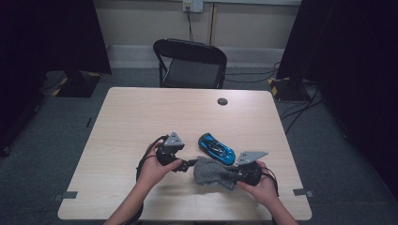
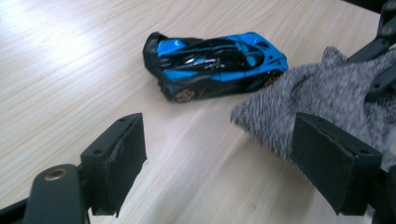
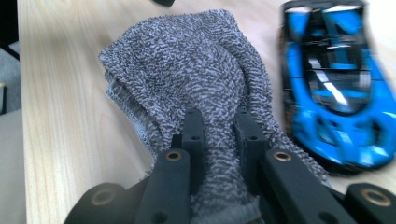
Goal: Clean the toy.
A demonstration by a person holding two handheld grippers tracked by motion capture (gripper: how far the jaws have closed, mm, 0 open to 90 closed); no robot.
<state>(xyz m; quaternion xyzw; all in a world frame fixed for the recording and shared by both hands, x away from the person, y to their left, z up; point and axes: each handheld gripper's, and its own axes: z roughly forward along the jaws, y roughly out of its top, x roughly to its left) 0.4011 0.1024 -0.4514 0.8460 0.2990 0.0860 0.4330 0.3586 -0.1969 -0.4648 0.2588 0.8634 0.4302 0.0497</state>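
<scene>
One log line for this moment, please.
right gripper: shut on grey knitted cloth | left gripper: open | blue toy car: beside cloth

Dim room, glare on the table [image 2: 56,42], toy car [image 3: 336,93] motion-blurred.

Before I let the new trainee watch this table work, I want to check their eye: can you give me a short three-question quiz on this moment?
1. True or false: the right gripper is shut on the grey cloth.
2. What stands between the jaws of the left gripper?
A. the blue toy car
B. nothing but bare table
C. a fold of the cloth
3. In the high view, which side of the cloth does the blue toy car lie on: the person's side or the far side?

Key
1. True: its two jaws pinch a bunched fold.
2. B: the jaws stand apart over the table, the cloth's edge just beyond one pad.
3. The far side, close to the cloth.
</scene>
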